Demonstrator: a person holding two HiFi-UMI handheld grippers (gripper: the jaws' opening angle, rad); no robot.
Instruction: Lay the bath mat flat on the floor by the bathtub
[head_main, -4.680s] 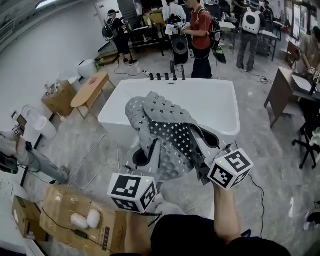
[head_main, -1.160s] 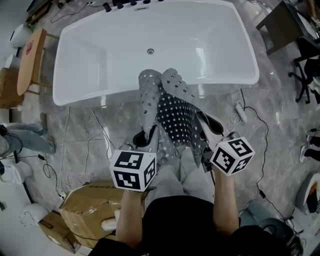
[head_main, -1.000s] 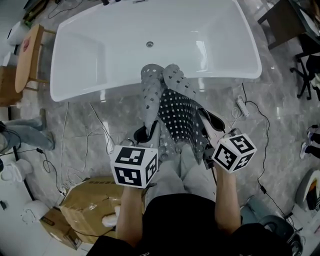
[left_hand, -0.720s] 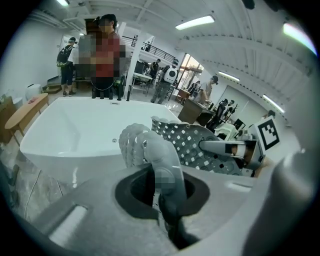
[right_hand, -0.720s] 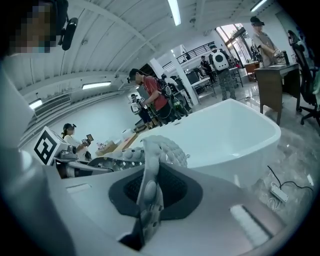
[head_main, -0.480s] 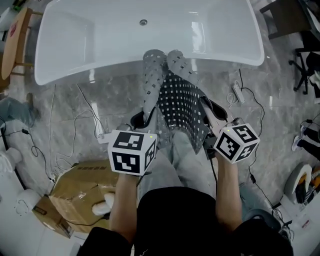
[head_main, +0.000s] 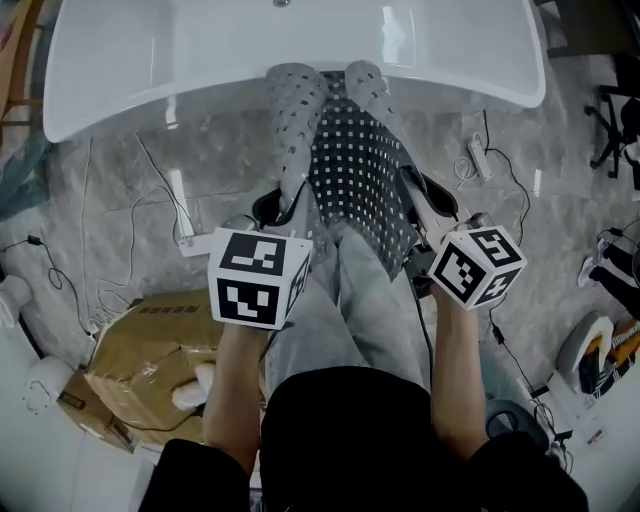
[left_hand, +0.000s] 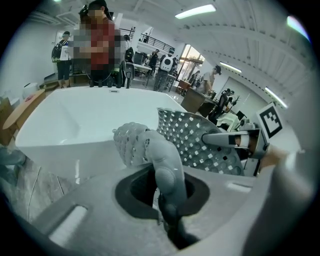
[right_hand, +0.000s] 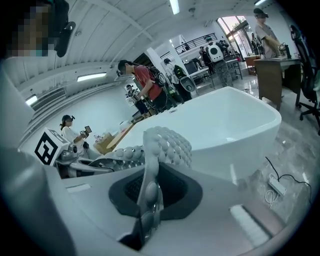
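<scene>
Both grippers have dropped lower than a second ago, mat coming down with them. Left gripper (head_main: 280, 205) is clamped tight on the bath mat (head_main: 355, 165), which hangs crumpled between the two. Right gripper (head_main: 428, 200) pinches its other edge, bathtub (head_main: 150, 60) just ahead of both.

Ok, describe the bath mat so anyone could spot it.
Find the big white bathtub at the top. In front of it, the left tool and right tool hold up the bath mat. It is the only grey sheet covered in holes and bumps.
</scene>
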